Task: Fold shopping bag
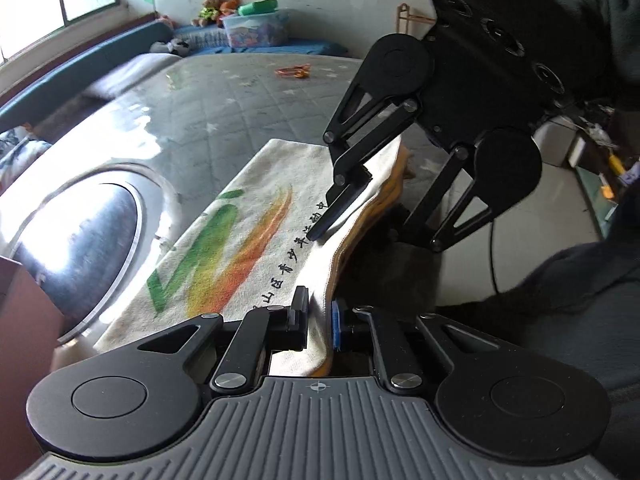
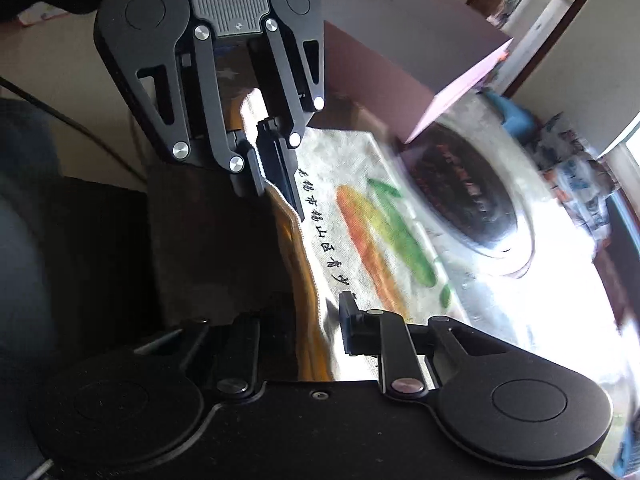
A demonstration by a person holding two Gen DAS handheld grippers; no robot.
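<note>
A cream canvas shopping bag [image 1: 240, 240] with a green and orange print and black lettering lies flat on the table, its orange handles tucked along the near edge. At the bottom of the left wrist view, my left gripper [image 1: 319, 318] is shut on that near edge. The right wrist view shows the left gripper [image 2: 266, 168] from the far end, pinching the hem of the bag [image 2: 360, 208]. Further along the same edge is my right gripper [image 2: 316, 328], with the hem and handles between its fingers. From the left wrist view, the right gripper [image 1: 332, 220] has its upper finger lying on the cloth. Its lower finger is hidden under the bag.
A round dark disc with a metal rim [image 1: 80, 240] sits on the glossy quilt-patterned tabletop [image 1: 240, 120] just beyond the bag. A pinkish box [image 2: 400, 40] stands at the bag's end. A small orange item [image 1: 294, 72] lies far across the table. A person's dark sleeve [image 1: 580, 280] is at the right.
</note>
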